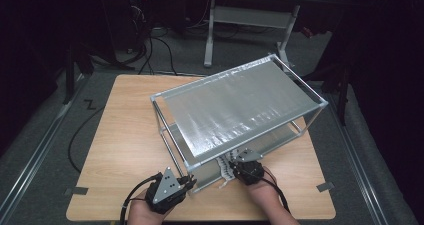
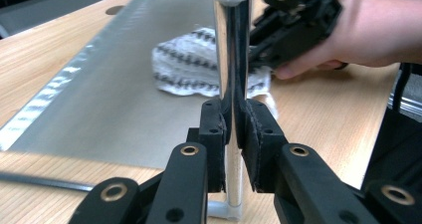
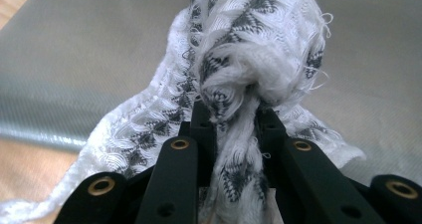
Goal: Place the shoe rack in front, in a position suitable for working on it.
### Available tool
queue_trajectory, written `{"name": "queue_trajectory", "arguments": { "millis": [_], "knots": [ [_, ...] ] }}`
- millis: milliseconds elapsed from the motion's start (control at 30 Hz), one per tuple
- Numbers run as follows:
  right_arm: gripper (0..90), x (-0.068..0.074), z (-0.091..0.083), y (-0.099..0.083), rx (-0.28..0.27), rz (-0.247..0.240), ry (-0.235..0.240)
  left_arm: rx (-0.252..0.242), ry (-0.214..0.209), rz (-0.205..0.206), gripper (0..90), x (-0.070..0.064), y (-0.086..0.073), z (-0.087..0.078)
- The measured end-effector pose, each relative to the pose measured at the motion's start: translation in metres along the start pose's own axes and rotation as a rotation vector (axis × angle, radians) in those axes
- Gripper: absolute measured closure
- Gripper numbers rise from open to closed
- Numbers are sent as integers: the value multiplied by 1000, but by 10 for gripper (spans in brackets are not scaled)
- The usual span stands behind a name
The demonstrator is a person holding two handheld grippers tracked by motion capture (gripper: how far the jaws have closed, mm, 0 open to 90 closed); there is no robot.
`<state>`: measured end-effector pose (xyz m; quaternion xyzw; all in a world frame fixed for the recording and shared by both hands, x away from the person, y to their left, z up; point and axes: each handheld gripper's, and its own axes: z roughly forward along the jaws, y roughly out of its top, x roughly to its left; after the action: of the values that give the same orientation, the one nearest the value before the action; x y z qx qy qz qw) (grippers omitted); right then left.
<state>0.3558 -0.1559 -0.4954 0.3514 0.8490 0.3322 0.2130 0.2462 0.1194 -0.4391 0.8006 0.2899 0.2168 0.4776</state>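
Lower centre of the high view: left gripper (image 1: 189,183), fingers (image 2: 214,134) clamped on the near corner post (image 2: 230,59) of a metal rack (image 1: 240,102) on the table (image 1: 125,135); right gripper (image 1: 234,164), fingers (image 3: 199,127) pinched shut on a bunched white patterned cloth (image 3: 249,50) at the rack's lower shelf (image 2: 124,84).

Wooden table (image 1: 125,145), light grain, a round hole near its far edge in the left gripper view. On it, set askew: metal rack (image 1: 240,102) with two grey shelves. On the lower shelf (image 2: 124,104), white patterned cloth (image 2: 189,67), one corner spilling onto the wood.
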Motion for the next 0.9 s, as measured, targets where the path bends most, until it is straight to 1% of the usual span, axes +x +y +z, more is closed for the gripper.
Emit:
{"name": "queue_trajectory", "arguments": {
  "millis": [33,67,133,267,300,333,367,433,500,567,700,800,833,900],
  "knots": [
    [761,0,-2,-1,4,6,-3,-1,5,-4,797,1,-1,-1],
    [761,-1,-3,-3,4,-2,-3,-2,8,-7,797,2,-2,-2],
    [760,-1,-6,-5,4,-2,-11,-5,16,-12,797,3,-3,-3],
    [760,-2,-8,-10,-14,23,-2,-3,10,-10,798,6,-4,-6],
    [760,-2,-8,-11,-13,29,0,0,9,-5,798,6,-4,-7],
    [760,-1,-9,-11,-11,31,3,7,8,-9,798,7,-4,-9],
    [760,0,-10,-11,-7,24,5,11,9,-12,798,7,-5,-10],
    [760,4,-11,-12,-10,9,10,4,21,-9,797,7,-8,-14],
    [760,7,-13,-13,-9,-3,15,-1,17,-28,799,8,-9,-16],
    [760,9,-13,-13,-9,-11,10,-1,19,-25,800,8,-9,-15],
    [758,8,-13,-13,-10,-9,10,-6,22,-23,798,8,-10,-15],
    [755,7,-13,-13,-13,-9,10,-6,20,-38,801,8,-10,-15],
    [755,8,-13,-13,-11,1,9,-7,22,-41,802,7,-10,-16],
    [752,7,-13,-14,-18,-3,13,-10,19,-40,802,7,-10,-16]
  ]
}}
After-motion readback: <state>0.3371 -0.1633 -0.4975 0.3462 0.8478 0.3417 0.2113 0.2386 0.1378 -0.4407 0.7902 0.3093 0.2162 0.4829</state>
